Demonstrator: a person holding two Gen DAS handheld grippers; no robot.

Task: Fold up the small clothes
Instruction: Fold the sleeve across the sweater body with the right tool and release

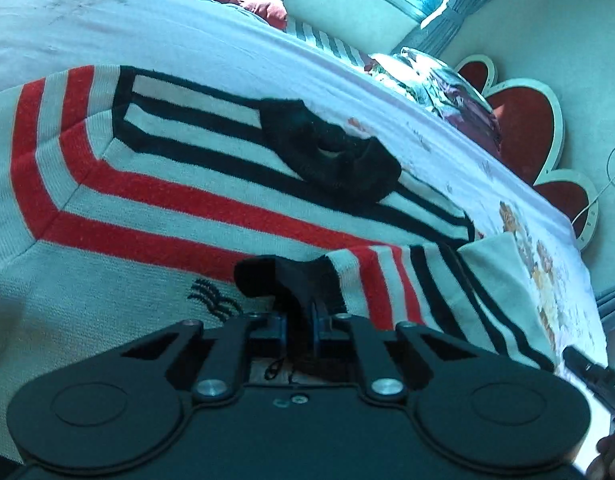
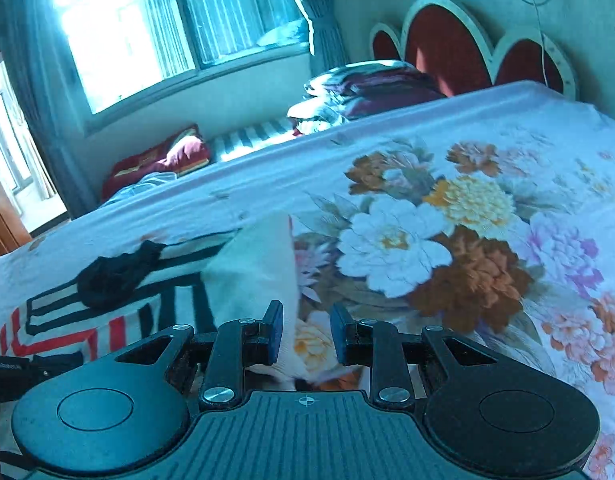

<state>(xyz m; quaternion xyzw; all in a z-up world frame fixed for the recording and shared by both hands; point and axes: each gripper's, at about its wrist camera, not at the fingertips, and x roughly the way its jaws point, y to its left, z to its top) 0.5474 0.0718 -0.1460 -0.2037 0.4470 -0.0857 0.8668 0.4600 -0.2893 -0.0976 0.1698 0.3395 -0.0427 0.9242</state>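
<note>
Knitted cotton, cream with red and black bands, makes up the sweater [image 1: 155, 184] spread flat across the floral bedsheet [image 2: 487, 168], its black collar [image 1: 331, 152] bunched on the chest toward the far side. The left gripper [image 1: 301, 312] has its blue pads drawn close together on a black ribbed edge, most likely a cuff [image 1: 267, 276], with the striped sleeve [image 1: 407, 292] doubling back over the body just behind it. The right gripper [image 2: 307, 336] stands with its jaws apart and nothing pinched; a pale flap of the garment [image 2: 259, 276] rises just ahead of its left pad, beside it and perhaps brushing it, though contact is hard to judge. By my reckoning the cloth is light, soft and floppy, with a knit that stretches and sags under its own weight, so a single pinch will drag the fabric into a rope instead of a clean crease. Ribbed edges and seams are the firmest places to hold: cuff, hem corner, shoulder seam. The free claw would do best to close on the raised flap's edge so both hands carry the fold level.
</note>
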